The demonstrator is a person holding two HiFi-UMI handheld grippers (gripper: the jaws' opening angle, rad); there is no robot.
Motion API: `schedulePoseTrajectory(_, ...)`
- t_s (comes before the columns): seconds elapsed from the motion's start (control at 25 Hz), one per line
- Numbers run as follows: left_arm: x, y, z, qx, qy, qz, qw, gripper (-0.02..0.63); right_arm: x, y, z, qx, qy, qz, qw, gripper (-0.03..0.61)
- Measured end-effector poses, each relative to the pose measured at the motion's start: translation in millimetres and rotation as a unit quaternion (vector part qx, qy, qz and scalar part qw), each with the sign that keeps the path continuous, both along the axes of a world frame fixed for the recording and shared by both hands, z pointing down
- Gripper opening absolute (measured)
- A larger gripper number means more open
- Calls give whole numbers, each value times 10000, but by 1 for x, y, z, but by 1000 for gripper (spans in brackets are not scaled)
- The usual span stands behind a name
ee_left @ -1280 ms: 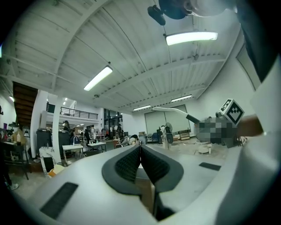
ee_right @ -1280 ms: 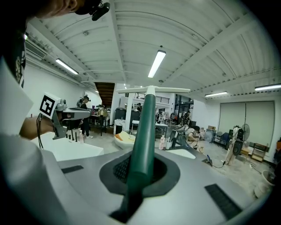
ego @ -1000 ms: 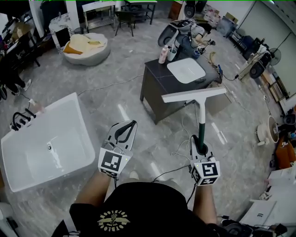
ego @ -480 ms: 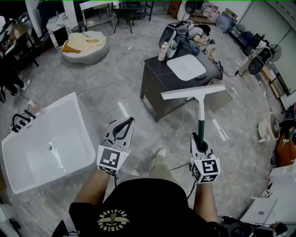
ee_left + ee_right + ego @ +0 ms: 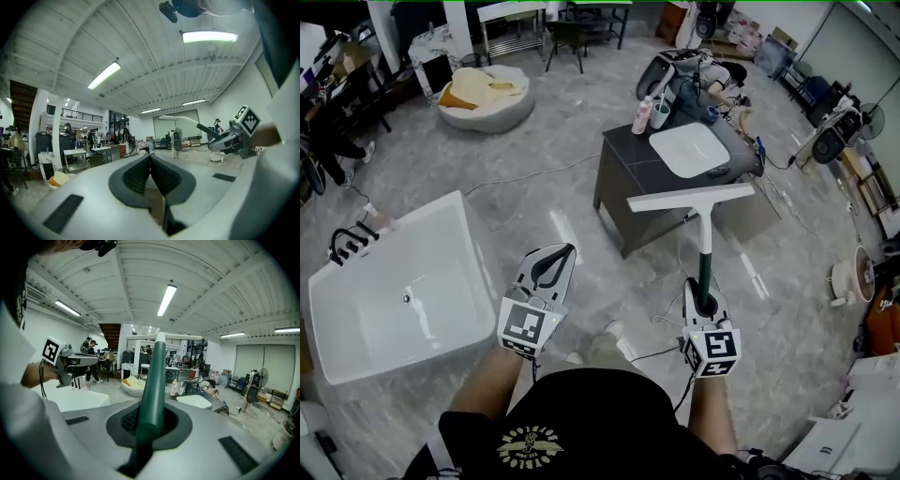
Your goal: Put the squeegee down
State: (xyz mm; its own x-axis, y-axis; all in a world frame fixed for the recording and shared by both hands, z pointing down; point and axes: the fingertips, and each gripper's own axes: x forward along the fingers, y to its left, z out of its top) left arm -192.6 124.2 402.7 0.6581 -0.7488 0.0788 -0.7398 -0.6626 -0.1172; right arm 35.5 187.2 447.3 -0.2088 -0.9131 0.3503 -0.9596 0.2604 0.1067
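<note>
A squeegee with a dark green handle and a wide white blade stands upright in my right gripper, which is shut on the handle's lower end. In the right gripper view the blade shows at the top of the handle. My left gripper is held at the same height to the left, shut with nothing between its jaws. In the left gripper view the right gripper and the squeegee show at the right.
A white bathtub with a black tap stands on the floor at the left. Ahead is a dark cabinet carrying a white basin and bottles. A round floor cushion lies far back. Cables cross the grey floor.
The view has shifted slightly as the person steps; cabinet and bathtub sit a little closer and further right. Both grippers keep their pose, the squeegee still upright in the right one.
</note>
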Motion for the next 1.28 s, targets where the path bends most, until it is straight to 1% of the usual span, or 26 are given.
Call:
schedulePoseTrajectory(0.16,10,-17,1,-55,33,-48,10000,23,9,-15,1,-19,27,-61,10000,29)
schedulePoseTrajectory(0.36,36,-38,10,-103,-2,1,9999,23,28,-37,5,8,-59,-54,10000,29)
schedulePoseTrajectory(0.52,51,-61,8,-110,51,-73,9999,23,45,-58,6,1,-80,-48,10000,29)
schedulePoseTrajectory(0.64,60,-79,2,-40,68,-88,9999,23,56,-75,3,27,-83,-64,9999,29)
schedulePoseTrajectory(0.72,71,-87,-1,76,24,31,10000,23,61,-86,3,26,-88,-79,9999,29)
schedulePoseTrajectory(0.88,91,-104,-9,233,167,224,9993,23,73,-110,1,34,-91,-153,9998,29)
schedulePoseTrajectory(0.92,95,-110,-9,262,143,230,9993,23,76,-116,1,38,-95,-176,9998,29)
schedulePoseTrajectory(1.0,102,-121,-7,265,55,159,9995,23,83,-127,0,43,-117,-222,9997,29)
schedulePoseTrajectory(1.16,111,-144,-8,166,59,-55,9998,23,99,-148,0,65,-137,-336,9993,29)
schedulePoseTrajectory(1.28,118,-158,-16,223,56,-221,9995,23,110,-165,-4,100,-228,-405,9989,29)
